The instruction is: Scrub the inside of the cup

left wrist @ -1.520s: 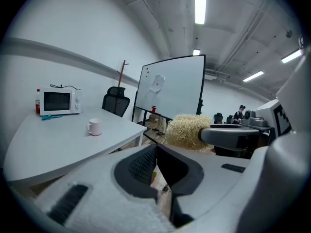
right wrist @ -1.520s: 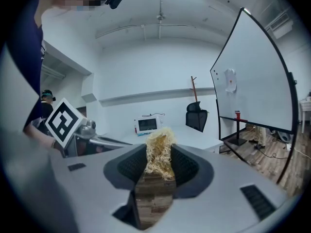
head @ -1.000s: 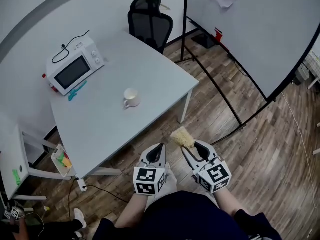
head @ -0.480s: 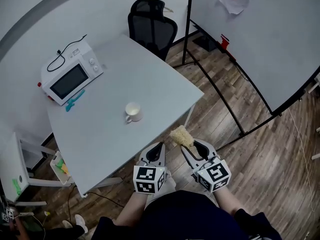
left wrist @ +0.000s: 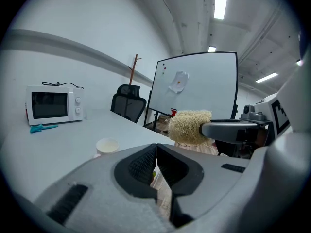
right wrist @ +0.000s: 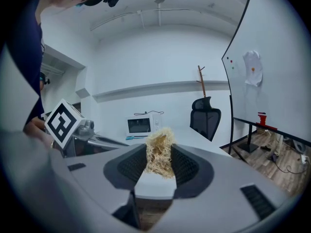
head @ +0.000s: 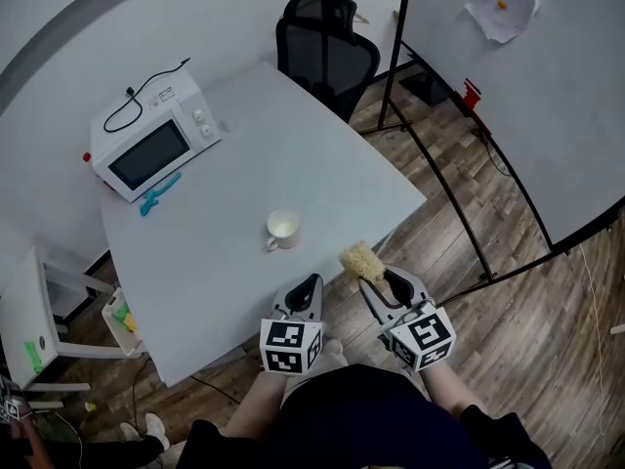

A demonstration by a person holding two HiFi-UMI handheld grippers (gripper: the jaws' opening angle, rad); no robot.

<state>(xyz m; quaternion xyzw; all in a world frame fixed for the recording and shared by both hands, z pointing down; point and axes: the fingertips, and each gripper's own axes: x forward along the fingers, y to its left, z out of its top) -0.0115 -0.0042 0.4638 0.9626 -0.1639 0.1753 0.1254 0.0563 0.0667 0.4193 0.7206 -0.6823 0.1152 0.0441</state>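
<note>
White is noted on the cup [head: 282, 228], straw-yellow on the scrubber [head: 360, 260] — pale grey on the table [head: 322, 164], black on the chair [head: 327, 52].

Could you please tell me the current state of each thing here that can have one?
Cup: upright on the table, apart from both claws.
Microwave: door shut.
Left claw: shut, nothing between its jaws.
Right claw: shut on the scrubber.

Office, whiteboard [head: 532, 96], swivel chair [head: 327, 39], table [head: 303, 149]
</note>
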